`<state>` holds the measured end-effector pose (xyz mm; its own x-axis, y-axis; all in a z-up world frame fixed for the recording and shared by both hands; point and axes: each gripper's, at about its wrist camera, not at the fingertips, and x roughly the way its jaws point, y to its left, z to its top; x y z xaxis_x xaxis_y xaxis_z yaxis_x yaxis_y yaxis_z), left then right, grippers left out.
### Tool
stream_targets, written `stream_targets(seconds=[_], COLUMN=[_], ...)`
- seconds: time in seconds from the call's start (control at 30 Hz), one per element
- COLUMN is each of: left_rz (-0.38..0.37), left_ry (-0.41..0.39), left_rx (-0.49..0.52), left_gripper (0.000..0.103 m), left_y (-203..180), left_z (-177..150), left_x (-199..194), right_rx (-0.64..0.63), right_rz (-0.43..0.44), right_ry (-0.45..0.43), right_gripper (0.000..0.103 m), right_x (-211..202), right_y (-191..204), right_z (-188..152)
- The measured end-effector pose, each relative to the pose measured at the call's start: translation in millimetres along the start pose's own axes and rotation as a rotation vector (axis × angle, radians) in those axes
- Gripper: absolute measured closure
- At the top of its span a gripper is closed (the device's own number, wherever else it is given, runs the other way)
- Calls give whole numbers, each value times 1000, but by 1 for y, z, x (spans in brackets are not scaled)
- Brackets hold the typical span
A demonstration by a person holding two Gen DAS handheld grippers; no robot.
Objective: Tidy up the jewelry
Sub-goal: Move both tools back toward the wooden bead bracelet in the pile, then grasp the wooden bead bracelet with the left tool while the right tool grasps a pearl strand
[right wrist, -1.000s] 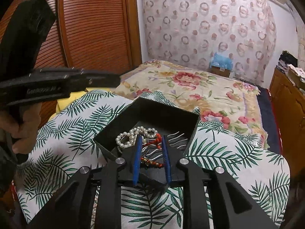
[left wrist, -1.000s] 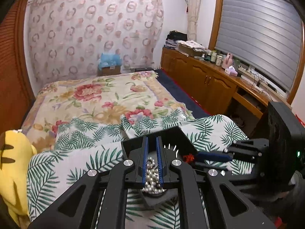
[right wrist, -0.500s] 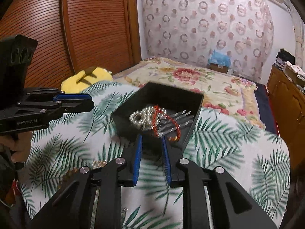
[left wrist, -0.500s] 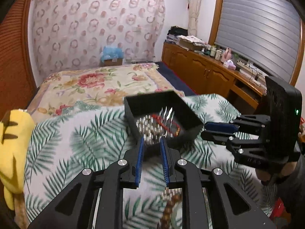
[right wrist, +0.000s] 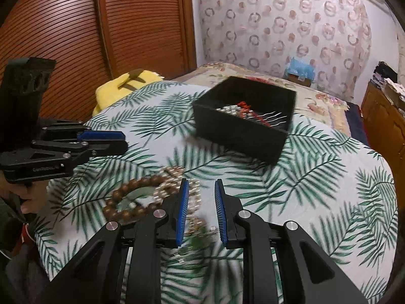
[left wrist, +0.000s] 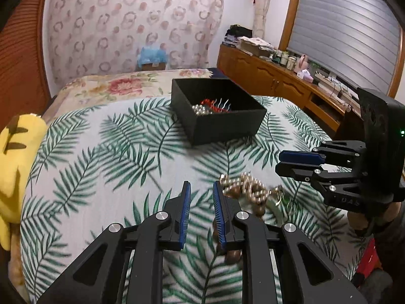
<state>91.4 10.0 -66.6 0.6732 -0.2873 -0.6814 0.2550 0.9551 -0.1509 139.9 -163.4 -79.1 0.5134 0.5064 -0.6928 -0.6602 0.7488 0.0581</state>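
Note:
A black open box (left wrist: pixel 220 126) (right wrist: pixel 235 131) stands on the palm-leaf bedspread. Inside lie a pearl string (left wrist: pixel 200 109), a red bead bracelet (left wrist: pixel 210 102) and silver hairpins (left wrist: pixel 225 105). A loose pile of jewelry lies nearer: pale bead strands (left wrist: pixel 248 187) and a brown wooden bead bracelet (right wrist: pixel 129 197). My left gripper (left wrist: pixel 201 185) (right wrist: pixel 111 141) hovers just left of that pile, jaws a narrow gap apart, nothing between them. My right gripper (right wrist: pixel 201 182) (left wrist: pixel 298 162) hangs over the pile's right side, slightly open and empty.
A yellow plush toy (left wrist: pixel 15 164) (right wrist: pixel 126 86) lies at the bed's left edge. Behind the box the floral quilt (left wrist: pixel 114 86) stretches to the curtain. A wooden cabinet (left wrist: pixel 265 76) with clutter runs along the right wall, and slatted wardrobe doors (right wrist: pixel 76 25) stand on the left.
The left gripper let the pearl string go into the box and opened a little. Both grippers drew back from the box toward the jewelry pile nearer me.

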Motion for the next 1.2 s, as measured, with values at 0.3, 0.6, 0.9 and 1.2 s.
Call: stream_targets(seconds=[0.3, 0.6, 0.9, 1.2], left_rz=[1, 0, -6, -26], left_ry=[1, -3, -4, 16], left_rx=[-9, -19, -30, -22], left_gripper=[86, 86, 86, 81], left_y=[1, 1, 2, -5], left_z=[-18, -34, -40, -43], left_x=[-9, -21, -24, -21], right_rx=[-72, -142, -206, -130], right_rz=[24, -65, -139, -127], right_ry=[20, 64, 67, 15], right_gripper=[80, 80, 89, 91], right_x=[5, 23, 27, 10], right_y=[37, 50, 56, 37], right_z=[-2, -3, -2, 4])
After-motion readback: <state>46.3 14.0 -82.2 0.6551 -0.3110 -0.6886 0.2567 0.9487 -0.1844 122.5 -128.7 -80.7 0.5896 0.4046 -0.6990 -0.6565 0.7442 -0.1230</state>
